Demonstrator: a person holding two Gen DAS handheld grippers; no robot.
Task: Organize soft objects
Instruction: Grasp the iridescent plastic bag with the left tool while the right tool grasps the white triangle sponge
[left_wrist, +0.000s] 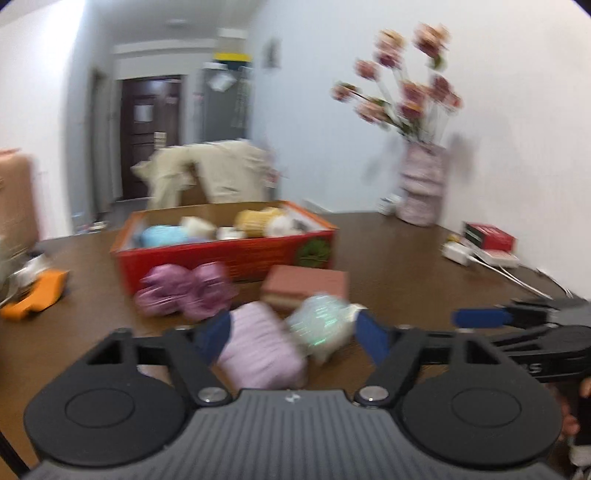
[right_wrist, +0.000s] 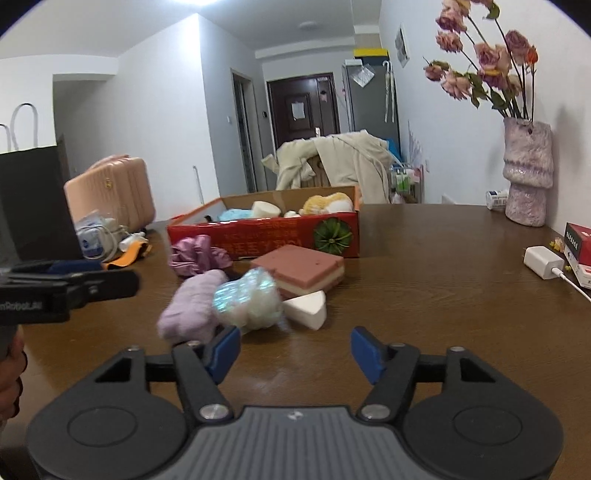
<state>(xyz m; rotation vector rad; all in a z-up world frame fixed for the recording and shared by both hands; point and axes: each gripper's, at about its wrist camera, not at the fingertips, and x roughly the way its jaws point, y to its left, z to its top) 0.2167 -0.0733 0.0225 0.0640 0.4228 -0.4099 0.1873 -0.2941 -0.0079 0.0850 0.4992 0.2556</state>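
A red cardboard box (left_wrist: 229, 258) (right_wrist: 266, 236) stands on the brown table and holds several soft items. In front of it lie a purple scrunchie (left_wrist: 184, 291) (right_wrist: 197, 254), a pink-and-cream layered sponge (left_wrist: 306, 286) (right_wrist: 303, 271), a lilac fuzzy pad (left_wrist: 258, 350) (right_wrist: 192, 310), an iridescent puff (left_wrist: 321, 325) (right_wrist: 247, 301) and a white wedge sponge (right_wrist: 308, 308). My left gripper (left_wrist: 293, 338) is open, with the lilac pad and the puff between its blue fingers. My right gripper (right_wrist: 295, 350) is open and empty, just short of the puff.
A vase of pink flowers (right_wrist: 528, 173) stands at the back right by the wall. A red carton (right_wrist: 580, 251) and a white charger (right_wrist: 543, 262) lie at the right edge. An orange item (left_wrist: 33, 295), a dark paper bag (right_wrist: 33, 203) and a pink suitcase (right_wrist: 110, 195) are at the left.
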